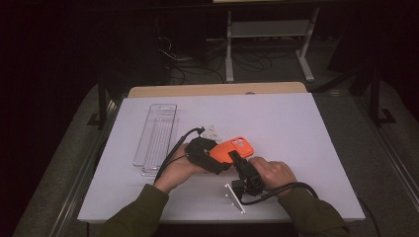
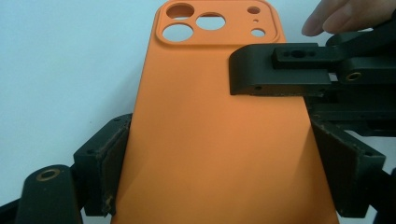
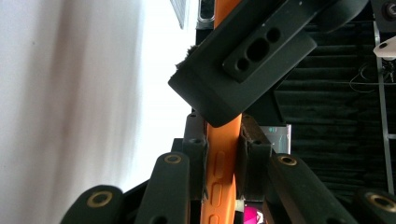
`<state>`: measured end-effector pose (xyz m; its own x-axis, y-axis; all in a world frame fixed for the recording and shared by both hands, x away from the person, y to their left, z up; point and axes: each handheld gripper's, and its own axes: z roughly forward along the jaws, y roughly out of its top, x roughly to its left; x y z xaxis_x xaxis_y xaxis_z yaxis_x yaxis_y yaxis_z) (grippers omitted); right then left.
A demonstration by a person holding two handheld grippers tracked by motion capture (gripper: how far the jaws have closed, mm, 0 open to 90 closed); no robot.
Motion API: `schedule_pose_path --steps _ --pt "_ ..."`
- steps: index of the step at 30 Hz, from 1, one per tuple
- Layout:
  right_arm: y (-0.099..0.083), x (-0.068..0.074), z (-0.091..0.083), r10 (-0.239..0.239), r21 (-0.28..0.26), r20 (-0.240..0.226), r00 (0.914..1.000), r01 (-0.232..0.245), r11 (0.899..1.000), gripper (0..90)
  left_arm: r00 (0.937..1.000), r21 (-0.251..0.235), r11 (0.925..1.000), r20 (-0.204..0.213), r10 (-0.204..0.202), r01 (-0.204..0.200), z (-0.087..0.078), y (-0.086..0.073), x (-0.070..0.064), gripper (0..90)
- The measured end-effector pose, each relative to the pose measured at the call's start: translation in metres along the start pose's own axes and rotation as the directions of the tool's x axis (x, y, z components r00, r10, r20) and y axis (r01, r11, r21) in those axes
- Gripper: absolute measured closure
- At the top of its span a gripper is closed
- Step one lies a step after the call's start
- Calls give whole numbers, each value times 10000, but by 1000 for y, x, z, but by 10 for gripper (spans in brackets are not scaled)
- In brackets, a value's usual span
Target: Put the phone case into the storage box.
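Observation:
An orange phone case (image 1: 236, 147) with camera cut-outs is held just above the white table, between both grippers. My left gripper (image 1: 217, 159) is shut on its lower end; in the left gripper view the case (image 2: 210, 130) fills the gap between the two black jaws of the left gripper (image 2: 224, 168), back face showing. My right gripper (image 1: 238, 162) clamps the case's side edge. The right gripper view has the case (image 3: 223, 186) edge-on, pinched in the right gripper (image 3: 223, 142), with a left gripper finger (image 3: 247, 65) crossing above.
A clear plastic tray (image 1: 156, 138) lies at the left of the white table top (image 1: 296, 128). A small white part (image 1: 212, 131) rests behind the case, and a white bar (image 1: 234, 197) lies near the front edge. Dark floor, cables and a rack stand beyond the table.

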<state>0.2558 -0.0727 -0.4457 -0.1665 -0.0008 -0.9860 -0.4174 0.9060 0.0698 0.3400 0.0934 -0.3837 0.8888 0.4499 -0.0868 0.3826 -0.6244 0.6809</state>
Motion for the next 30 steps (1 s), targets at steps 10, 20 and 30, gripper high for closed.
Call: schedule_pose_path --steps 10,20,30 --pt "1 -1 -1 -26 95 34 10000 26 10000 779 9990 -159 9995 343 -276 282 1 -1 3 153" --pt "1 -2 -1 -114 47 109 9999 114 9999 791 9951 -269 9993 963 -243 270 -4 -3 8 132" --pt "0 -1 0 -26 111 -7 10000 26 9999 790 9904 -564 9982 1358 272 -197 -21 -4 15 0"
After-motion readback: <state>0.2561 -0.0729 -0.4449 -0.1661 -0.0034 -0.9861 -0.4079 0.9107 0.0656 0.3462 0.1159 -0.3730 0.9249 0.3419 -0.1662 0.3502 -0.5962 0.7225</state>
